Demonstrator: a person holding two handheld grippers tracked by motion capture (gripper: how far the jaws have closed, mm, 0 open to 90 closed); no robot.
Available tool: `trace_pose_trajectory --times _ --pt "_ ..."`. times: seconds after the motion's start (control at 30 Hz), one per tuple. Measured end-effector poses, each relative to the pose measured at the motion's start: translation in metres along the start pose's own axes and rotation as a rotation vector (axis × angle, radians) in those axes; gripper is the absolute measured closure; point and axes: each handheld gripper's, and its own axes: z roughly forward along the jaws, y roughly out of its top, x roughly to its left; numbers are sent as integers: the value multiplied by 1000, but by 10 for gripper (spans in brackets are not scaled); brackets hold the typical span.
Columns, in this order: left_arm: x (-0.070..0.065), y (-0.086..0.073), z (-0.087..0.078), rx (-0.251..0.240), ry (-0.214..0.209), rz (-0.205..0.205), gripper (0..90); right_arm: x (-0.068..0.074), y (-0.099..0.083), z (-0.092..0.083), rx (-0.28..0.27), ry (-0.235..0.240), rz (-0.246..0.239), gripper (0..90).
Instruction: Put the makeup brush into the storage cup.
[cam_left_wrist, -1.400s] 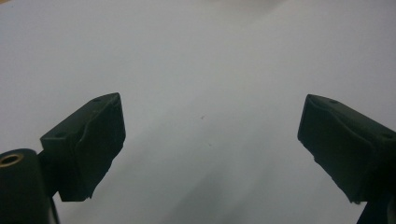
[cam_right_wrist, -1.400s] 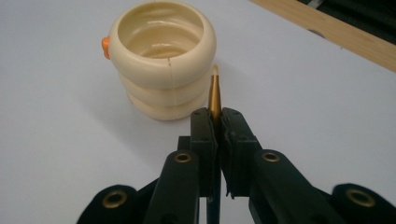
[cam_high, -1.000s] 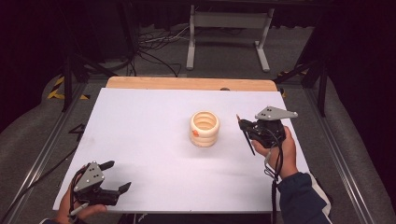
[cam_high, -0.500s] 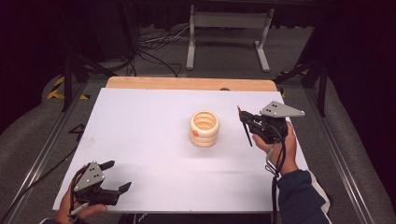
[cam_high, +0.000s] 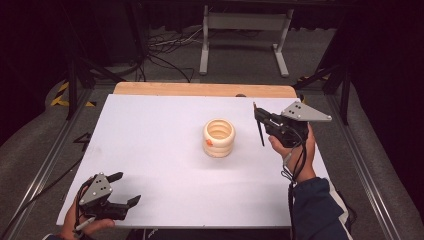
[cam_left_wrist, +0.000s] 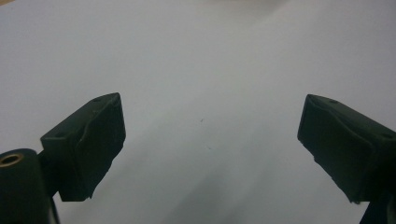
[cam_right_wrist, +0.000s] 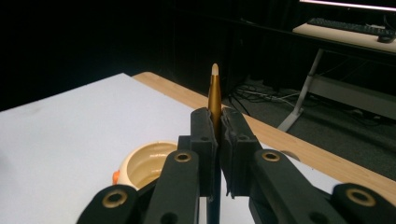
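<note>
Pen (cam_high: 260, 131) being clamped upright in right gripper (cam_high: 260, 120), at 3 o'clock of cup (cam_high: 219, 138). Left gripper (cam_high: 128, 190) being held apart, idle, 7 o'clock. Pen tip best being centred over cup mouth before lowering.

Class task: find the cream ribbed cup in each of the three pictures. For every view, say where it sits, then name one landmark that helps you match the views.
High view: the cream ribbed cup stands upright near the middle of the white table top, left of the right gripper.
Left gripper view: bare white table top between open jaws; no cup.
Right gripper view: cup at lower left, behind the jaws clamping a pen.
Shared landmark: the wooden table edge.
</note>
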Motion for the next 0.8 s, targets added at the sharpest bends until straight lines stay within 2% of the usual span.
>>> trace_pose_trajectory --times 0.1,0.27,0.8 --pt "0 0 0 -2 0 -2 86 0 1 1 -10 6 3 847" --pt "0 0 -1 -3 0 -2 86 1 4 6 -57 23 18 847" --pt "0 -1 -1 -7 -1 -1 86 8 17 22 -131 43 36 847"
